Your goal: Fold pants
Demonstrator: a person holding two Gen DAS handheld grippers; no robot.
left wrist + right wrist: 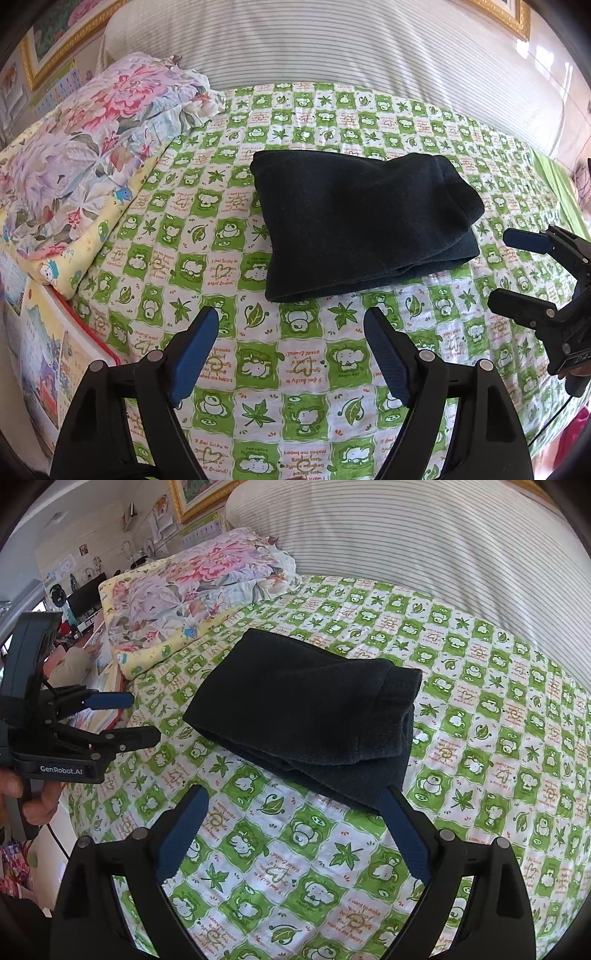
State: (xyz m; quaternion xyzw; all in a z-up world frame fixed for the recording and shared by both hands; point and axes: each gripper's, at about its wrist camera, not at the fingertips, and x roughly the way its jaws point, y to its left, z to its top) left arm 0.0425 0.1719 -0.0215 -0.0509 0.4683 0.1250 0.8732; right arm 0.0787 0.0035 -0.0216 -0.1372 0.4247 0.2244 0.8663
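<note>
The dark pants (362, 221) lie folded into a compact stack on the green and white patterned bedsheet (258, 350); they also show in the right wrist view (306, 716). My left gripper (291, 317) is open and empty, a short way in front of the stack's near edge. It also shows in the right wrist view (142, 718) at the left, held by a hand. My right gripper (293, 795) is open and empty, its right fingertip close to the stack's near corner. It also shows at the right edge of the left wrist view (502, 266).
A floral pillow (92, 122) on a yellow blanket (85, 254) lies to the left of the pants. A striped bolster (351, 48) runs along the back. Books (55, 350) sit at the bed's left edge.
</note>
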